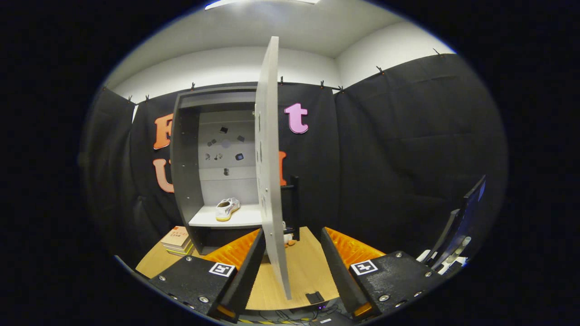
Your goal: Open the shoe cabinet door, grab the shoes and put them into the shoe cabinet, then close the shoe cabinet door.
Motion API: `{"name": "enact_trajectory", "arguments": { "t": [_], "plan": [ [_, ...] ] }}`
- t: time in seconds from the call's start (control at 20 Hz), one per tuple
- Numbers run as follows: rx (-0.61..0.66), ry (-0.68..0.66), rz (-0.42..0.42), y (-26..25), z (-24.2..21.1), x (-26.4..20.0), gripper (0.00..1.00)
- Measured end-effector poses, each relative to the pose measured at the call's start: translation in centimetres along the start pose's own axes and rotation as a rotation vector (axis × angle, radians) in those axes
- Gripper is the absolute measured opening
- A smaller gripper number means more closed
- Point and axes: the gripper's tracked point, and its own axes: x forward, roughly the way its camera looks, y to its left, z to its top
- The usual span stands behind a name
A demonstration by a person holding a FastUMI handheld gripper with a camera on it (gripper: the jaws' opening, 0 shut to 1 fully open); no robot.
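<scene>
Here the hand-held gripper (292,253) (fingers spread) straddles the cabinet door (272,181).

Recording booth — black cloth walls (408,149) clipped beneath white upper walls, a shoe cabinet (186,172) staged on a wooden floor (308,267).

A small stack of books (177,240), the top one with an orange-tan cover, is lying on the light wooden desk (308,267). A dark monitor (462,217) on a stand is sitting well apart from it. A small black box (314,297) is resting at the desk's near edge, with dark cables (290,314) trailing just beneath it.
</scene>
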Motion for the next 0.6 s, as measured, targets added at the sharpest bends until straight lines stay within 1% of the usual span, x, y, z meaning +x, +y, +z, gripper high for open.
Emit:
{"name": "enact_trajectory", "arguments": {
  "t": [0.1, 0.35, 0.5, 0.6],
  "plan": [
    [-0.004, -0.013, -0.004, -0.8, 0.2, 1.2, 0.79],
    [-0.009, -0.002, 0.023, -1.5, 0.1, 4.9, 0.81],
    [-0.018, 0.013, 0.04, -1.1, -0.2, 7.0, 0.83],
    [-0.019, 0.021, 0.038, -1.2, -0.5, 7.6, 0.84]
  ]
}}
